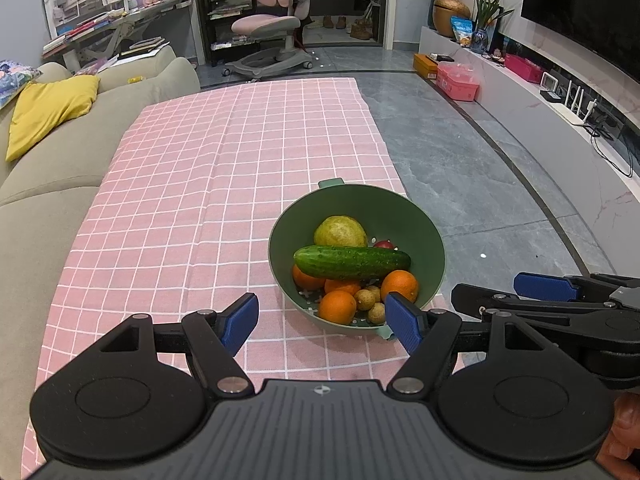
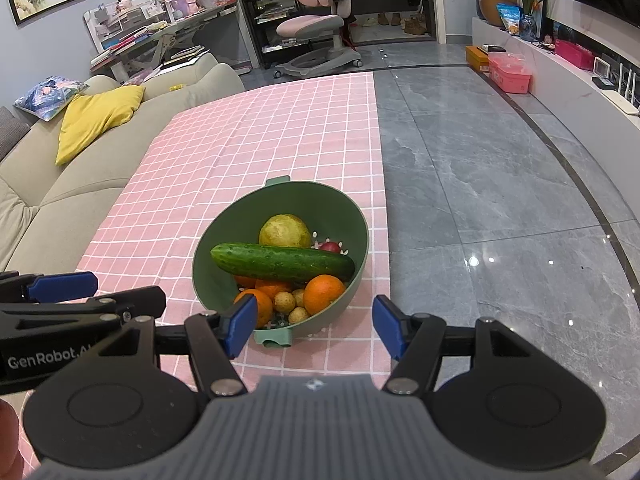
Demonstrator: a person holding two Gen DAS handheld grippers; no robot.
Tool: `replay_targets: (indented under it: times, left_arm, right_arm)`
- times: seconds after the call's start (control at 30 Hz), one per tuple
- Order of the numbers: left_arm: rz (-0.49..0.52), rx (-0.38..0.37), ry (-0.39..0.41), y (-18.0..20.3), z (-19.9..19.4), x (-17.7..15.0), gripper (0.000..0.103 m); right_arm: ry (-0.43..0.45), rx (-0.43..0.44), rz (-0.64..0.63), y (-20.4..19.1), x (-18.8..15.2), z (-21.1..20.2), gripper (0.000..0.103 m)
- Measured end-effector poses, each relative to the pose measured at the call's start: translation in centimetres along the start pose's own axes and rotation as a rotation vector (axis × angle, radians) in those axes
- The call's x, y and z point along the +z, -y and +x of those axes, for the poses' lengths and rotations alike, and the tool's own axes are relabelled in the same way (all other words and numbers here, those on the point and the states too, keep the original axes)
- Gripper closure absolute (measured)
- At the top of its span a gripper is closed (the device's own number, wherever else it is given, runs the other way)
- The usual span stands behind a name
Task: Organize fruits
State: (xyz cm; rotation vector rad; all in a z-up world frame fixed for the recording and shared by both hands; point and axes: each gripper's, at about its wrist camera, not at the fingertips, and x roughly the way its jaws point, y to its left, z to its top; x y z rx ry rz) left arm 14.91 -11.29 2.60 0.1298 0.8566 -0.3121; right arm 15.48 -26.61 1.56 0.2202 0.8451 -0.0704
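A green colander bowl (image 1: 434,236) (image 2: 280,200) stands on the pink checked tablecloth (image 1: 200,184) (image 2: 248,140) near its right edge. In it lie a cucumber (image 1: 352,261) (image 2: 282,261), a yellow-green round fruit (image 1: 340,231) (image 2: 285,230), several oranges (image 1: 337,306) (image 2: 324,294), small brown round fruits (image 1: 365,298) (image 2: 285,301) and a red fruit (image 1: 383,244) (image 2: 330,246). My left gripper (image 1: 322,322) is open and empty just in front of the bowl. My right gripper (image 2: 314,326) is open and empty at the bowl's near rim.
A beige sofa (image 1: 60,168) with a yellow cushion (image 1: 48,112) runs along the table's left side. Grey tiled floor (image 2: 500,184) lies to the right of the table. A pink chair (image 1: 272,24) and a low TV shelf (image 1: 560,104) stand farther off.
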Motion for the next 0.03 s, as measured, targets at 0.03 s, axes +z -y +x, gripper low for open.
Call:
replay_targets:
  times: [0.03]
  left_arm:
    - [0.002, -0.001, 0.001, 0.07, 0.03, -0.02, 0.018]
  right_arm:
    - [0.0, 0.001, 0.001, 0.02, -0.03, 0.03, 0.042]
